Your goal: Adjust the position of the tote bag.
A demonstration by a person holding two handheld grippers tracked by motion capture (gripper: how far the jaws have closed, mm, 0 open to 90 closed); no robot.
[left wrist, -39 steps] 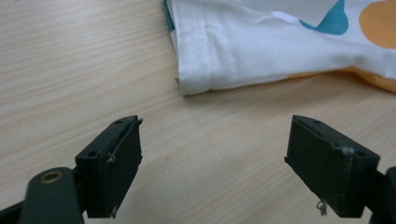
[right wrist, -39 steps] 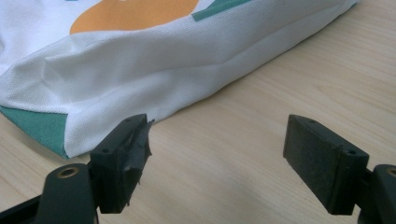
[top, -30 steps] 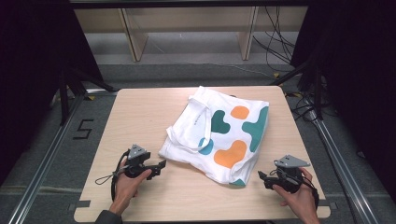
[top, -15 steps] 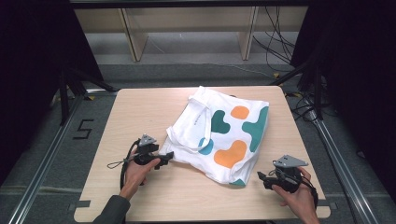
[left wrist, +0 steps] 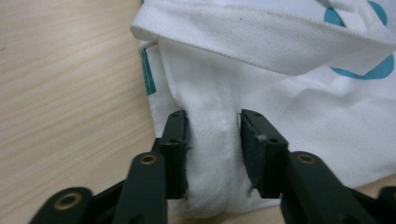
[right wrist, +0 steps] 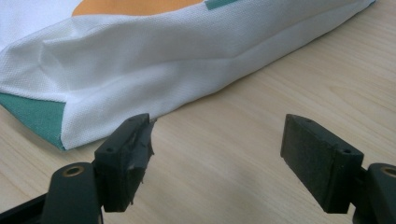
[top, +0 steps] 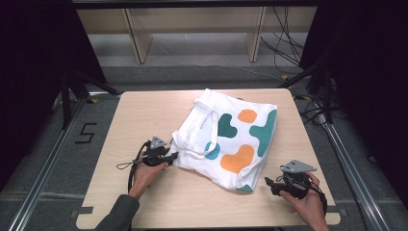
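At table's near edge, left tongs just closed, clamped on tote bag fold; right tongs apart; bag's far side cut off.

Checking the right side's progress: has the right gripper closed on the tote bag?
No, the right gripper has its jaws wide apart over bare table, beside the tote bag corner.

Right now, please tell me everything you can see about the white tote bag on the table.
The white tote bag lies flat, turned at an angle, on the light wooden table. It looks like woven cotton, printed with teal, dark green and orange blobs; a handle loop rests on top. It is rumpled at its near left edge, where the left gripper has just been closing and both pads press a fold of the cloth. The right gripper stands open beside the bag's near corner.
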